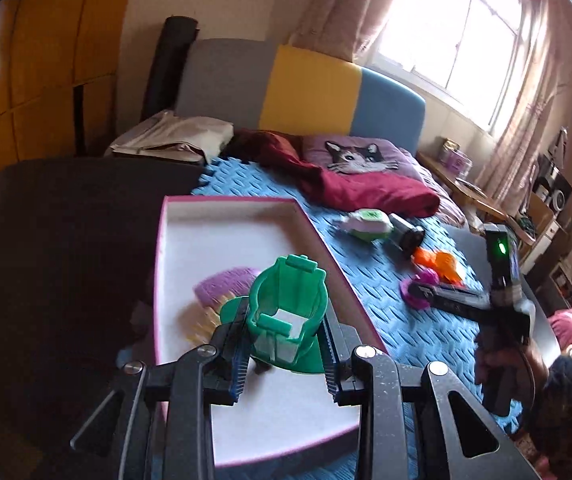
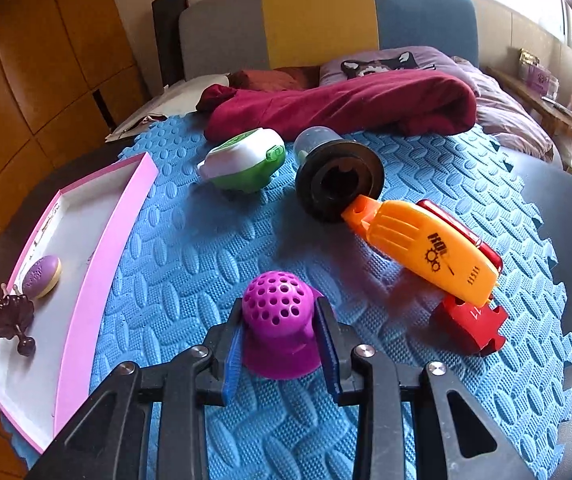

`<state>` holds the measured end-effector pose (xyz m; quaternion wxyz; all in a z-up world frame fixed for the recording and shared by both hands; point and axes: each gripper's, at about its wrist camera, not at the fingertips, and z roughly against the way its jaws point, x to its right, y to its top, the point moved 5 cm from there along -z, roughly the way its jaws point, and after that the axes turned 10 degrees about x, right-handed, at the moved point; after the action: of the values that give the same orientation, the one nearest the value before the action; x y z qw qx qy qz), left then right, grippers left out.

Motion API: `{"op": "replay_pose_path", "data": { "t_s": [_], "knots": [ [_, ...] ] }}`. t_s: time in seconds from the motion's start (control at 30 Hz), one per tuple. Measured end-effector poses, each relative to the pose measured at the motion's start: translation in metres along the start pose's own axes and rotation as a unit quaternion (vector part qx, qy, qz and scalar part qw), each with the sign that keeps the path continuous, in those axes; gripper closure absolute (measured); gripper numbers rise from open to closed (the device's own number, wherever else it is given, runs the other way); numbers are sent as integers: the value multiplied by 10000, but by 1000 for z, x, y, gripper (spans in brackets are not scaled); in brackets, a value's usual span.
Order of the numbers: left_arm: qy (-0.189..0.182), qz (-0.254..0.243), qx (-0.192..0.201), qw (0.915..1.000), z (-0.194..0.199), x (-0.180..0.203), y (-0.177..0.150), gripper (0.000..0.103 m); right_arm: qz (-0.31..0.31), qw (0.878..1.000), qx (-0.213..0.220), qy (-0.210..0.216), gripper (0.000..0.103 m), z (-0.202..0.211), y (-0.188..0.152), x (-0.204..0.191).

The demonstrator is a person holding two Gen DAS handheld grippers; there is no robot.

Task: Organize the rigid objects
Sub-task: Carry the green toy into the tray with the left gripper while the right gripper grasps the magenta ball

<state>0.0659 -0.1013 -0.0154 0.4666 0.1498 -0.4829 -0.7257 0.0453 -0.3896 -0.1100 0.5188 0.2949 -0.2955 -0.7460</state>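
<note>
Left gripper (image 1: 285, 354) clamps green holder (image 1: 286, 312) over tray (image 1: 230, 236); right gripper (image 2: 282, 344) clamps purple dome (image 2: 280, 320)

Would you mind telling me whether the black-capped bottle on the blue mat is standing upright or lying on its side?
Lying on its side: the black-capped bottle rests lengthwise on the blue foam mat, cap opening facing the camera.

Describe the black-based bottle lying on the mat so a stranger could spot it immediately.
Start at the blue foam mat and go toward the crumpled maroon blanket. Just before it, between the green-and-white case and the orange toy, lies the bottle on its side. Only it has a wide, hollow black round end.
</note>
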Motion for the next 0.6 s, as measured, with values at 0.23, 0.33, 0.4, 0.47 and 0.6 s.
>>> {"op": "replay_pose_path", "data": {
  "t_s": [0.23, 0.33, 0.4, 0.47, 0.6],
  "knots": [
    [442, -161, -65, 9989, -38, -32, 34, 72, 324, 9989, 148, -314, 70, -2, -3, -6],
    [576, -312, -96, 9978, -61, -39, 46, 72, 353, 9987, 157, -344, 70, -2, -3, -7],
    [696, -392, -149, 9967, -80, -43, 51, 72, 377, 9985, 162, -365, 70, -2, -3, -8],
    [676, -415, -279, 9965, -99, -46, 53, 72, 383, 9984, 165, -371, 70, -2, -4, -8],
    [768, -511, -441, 9948, -132, -50, 54, 72, 393, 9984, 166, -377, 70, -2, -4, -7]
  ]
}}
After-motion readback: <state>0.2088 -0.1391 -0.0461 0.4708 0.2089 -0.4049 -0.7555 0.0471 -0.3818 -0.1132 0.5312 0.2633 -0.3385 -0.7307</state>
